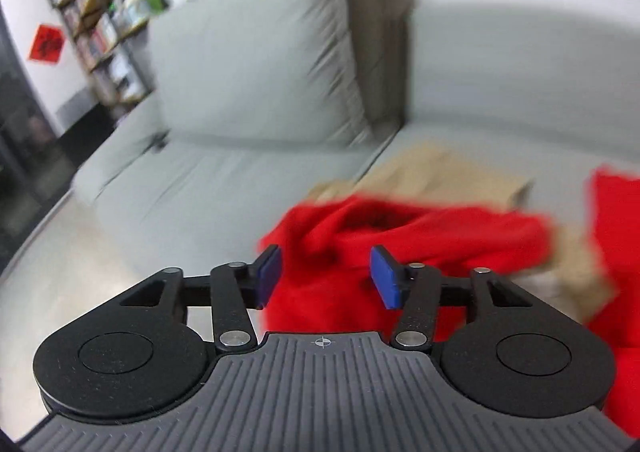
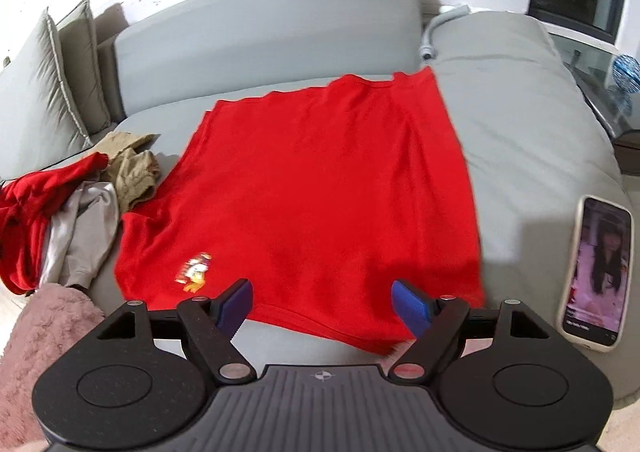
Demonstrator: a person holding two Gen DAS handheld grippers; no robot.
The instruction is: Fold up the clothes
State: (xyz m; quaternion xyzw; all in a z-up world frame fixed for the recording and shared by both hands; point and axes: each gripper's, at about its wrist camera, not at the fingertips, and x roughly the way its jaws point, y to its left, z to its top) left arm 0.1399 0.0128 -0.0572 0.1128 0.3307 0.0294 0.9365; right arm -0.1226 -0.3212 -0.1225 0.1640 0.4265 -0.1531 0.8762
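Item: red T-shirt (image 2: 320, 188), spread flat on the grey sofa (image 2: 520, 124), small printed motif (image 2: 195, 270) near its left edge; soft, light, limp cloth, likely to sag and crease; best taken at a hem corner or edge. Right gripper (image 2: 322, 306): jaws spread, empty, over the near hem. Left gripper (image 1: 326, 276): jaws spread, empty, near a crumpled red garment (image 1: 400, 236) in the pile at left.

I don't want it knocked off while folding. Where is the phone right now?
In the right wrist view the phone lies screen-up on the grey sofa, at the right edge, just right of the spread red T-shirt and apart from it.
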